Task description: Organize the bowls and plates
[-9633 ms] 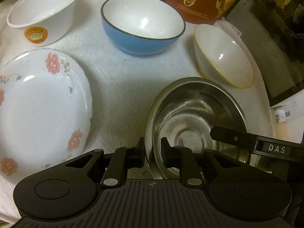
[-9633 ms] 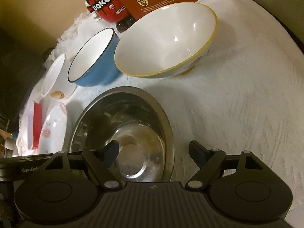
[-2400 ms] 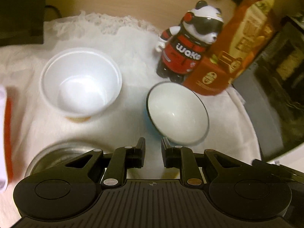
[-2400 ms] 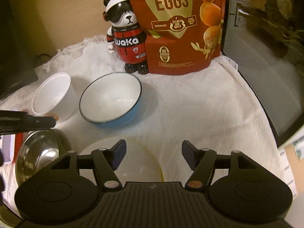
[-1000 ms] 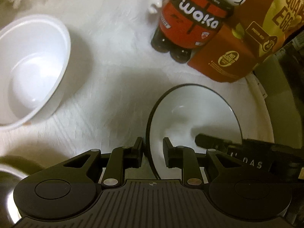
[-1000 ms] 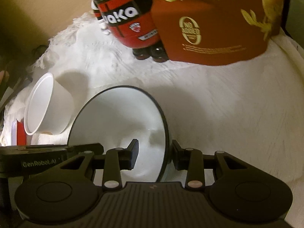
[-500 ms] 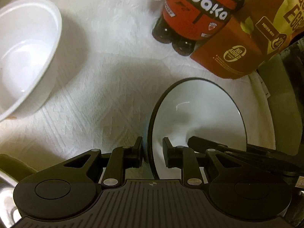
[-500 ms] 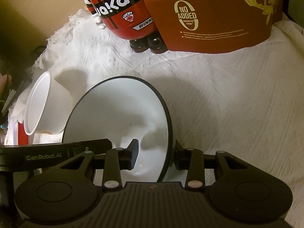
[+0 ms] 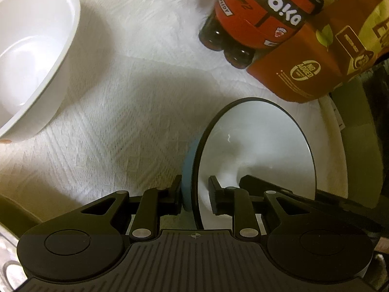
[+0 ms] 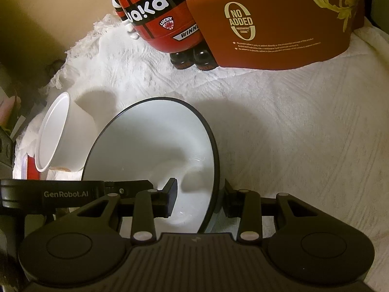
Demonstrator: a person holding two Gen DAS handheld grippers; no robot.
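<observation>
Pinching opposite sides of the blue bowl's [image 9: 255,155] rim, left gripper [image 9: 195,196] and right gripper [image 10: 198,198] share its weight for a level lift, likely toward stacking.

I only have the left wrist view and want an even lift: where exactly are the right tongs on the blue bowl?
Observer: The right tongs straddle the blue bowl's right-hand rim, one finger inside and one outside, closed on it.
Operator: Is there anything past the white tub that I can't see?
Observer: Yes, a red and white item sits just beyond the white tub, partly hidden by it.
Operator: Where does the cloth end on that side?
Observer: The white cloth ends in a fringed edge to the left of the panda figure.
</observation>
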